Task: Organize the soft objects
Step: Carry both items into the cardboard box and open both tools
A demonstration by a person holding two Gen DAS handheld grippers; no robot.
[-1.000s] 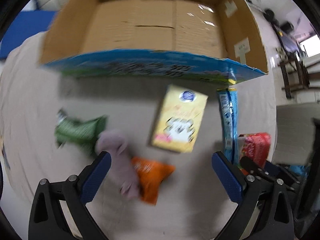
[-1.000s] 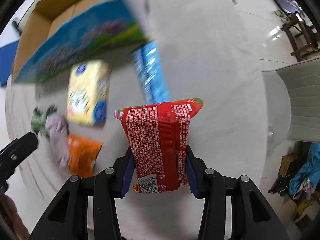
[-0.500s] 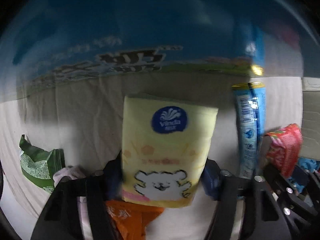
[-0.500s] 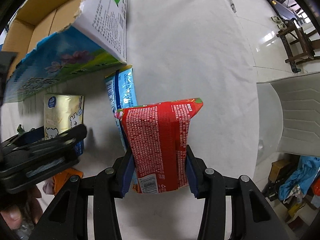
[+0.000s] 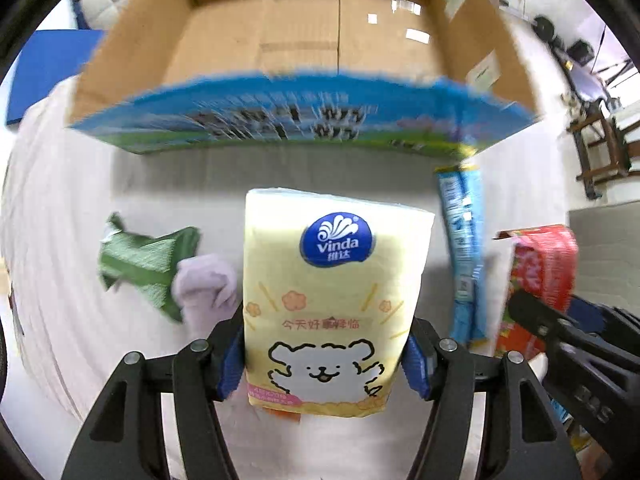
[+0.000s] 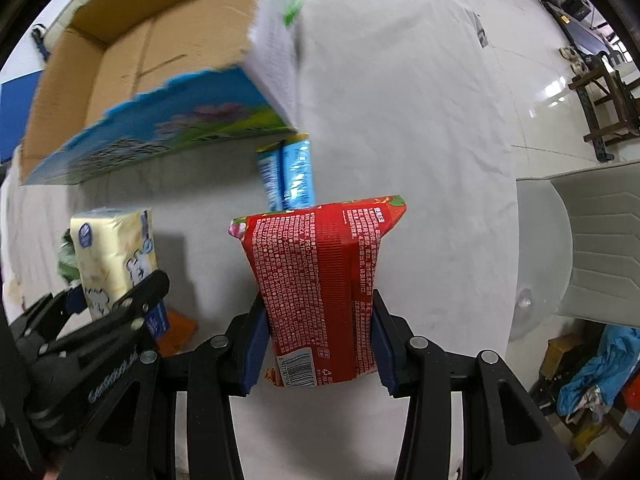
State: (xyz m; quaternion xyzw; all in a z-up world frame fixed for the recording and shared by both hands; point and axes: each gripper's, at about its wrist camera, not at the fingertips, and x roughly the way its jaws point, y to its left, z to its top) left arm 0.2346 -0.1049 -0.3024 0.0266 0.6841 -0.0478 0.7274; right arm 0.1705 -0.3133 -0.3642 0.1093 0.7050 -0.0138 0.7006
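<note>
Left tool (image 5: 325, 354): matte black plastic frame, angular linkage arms, triangular cut-outs. Round silver screws at pivots, four across. Blue pads (image 5: 231, 364) inside fingers. Seen again from right wrist view (image 6: 116, 312): black body, faint embossed lettering along arm, silver screws, blue pad edge.

Right tool (image 6: 318, 346): same black frame, four silver screw heads, dark blue pads (image 6: 253, 354), triangular cut-outs lower down. From left wrist view (image 5: 576, 360): black arm, embossed characters, unreadable.
</note>
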